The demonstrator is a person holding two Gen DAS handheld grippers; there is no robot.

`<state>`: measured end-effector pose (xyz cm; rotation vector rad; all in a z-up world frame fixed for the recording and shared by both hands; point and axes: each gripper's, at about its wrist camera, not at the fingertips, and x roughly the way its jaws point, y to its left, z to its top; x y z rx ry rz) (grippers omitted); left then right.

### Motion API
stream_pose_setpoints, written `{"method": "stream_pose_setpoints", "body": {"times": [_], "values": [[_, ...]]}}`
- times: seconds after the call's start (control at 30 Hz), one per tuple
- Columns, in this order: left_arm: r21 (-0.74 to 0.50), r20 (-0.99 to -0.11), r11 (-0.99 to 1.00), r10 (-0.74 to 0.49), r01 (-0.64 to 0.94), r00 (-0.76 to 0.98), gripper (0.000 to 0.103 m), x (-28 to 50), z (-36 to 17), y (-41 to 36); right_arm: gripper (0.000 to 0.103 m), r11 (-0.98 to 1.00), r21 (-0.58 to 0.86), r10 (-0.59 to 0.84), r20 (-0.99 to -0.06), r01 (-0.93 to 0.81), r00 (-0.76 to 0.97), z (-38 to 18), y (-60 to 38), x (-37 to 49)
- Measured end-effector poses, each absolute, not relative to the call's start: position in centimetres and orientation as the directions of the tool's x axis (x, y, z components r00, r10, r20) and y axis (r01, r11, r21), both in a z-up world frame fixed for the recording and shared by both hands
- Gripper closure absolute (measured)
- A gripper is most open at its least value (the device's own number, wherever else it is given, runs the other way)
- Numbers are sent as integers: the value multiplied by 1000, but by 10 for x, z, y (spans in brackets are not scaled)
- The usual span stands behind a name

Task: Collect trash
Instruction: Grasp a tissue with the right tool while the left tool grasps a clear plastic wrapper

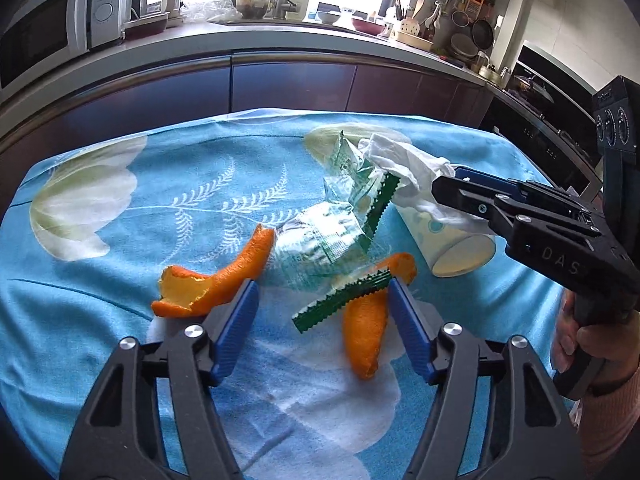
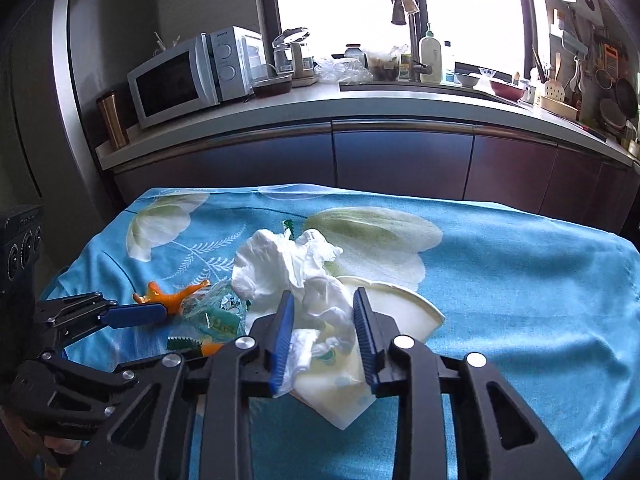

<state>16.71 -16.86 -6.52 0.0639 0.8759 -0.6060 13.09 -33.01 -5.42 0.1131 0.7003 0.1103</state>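
your right tool (image 2: 322, 334) seems clamped on the white tissue (image 2: 288, 268) over the tipped paper cup (image 2: 400, 312); lift it. your left tool (image 1: 322, 328) stands apart around the wrapper (image 1: 340, 308) on the counter (image 1: 120, 320).

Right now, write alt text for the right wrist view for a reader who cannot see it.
The right tool has its blue pads around a crumpled white tissue stuffed into a tipped paper cup on a blue floral tablecloth. At left, the left tool reaches toward orange peel and a clear green-printed wrapper. A kitchen counter runs behind.
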Motion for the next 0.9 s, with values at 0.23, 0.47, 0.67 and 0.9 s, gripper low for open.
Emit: {"method": "stream_pose_setpoints", "body": {"times": [0.23,0.47,0.67,0.9], "values": [[-215,-722,806,-512,551,466,82,165,-65,-168,95,985,160,147,-617,-60,773,-52,-337,122],[-209,-692,809,-520,550,502,87,152,-54,-156,97,969,238,194,-571,-65,798,-42,-348,108],[-202,-652,813,-527,545,544,87,129,-37,-131,97,952,291,239,-516,-93,822,-30,-348,91],[-205,-611,822,-532,532,587,87,104,-19,-95,97,931,330,301,-459,-154,836,-14,-334,73]]}}
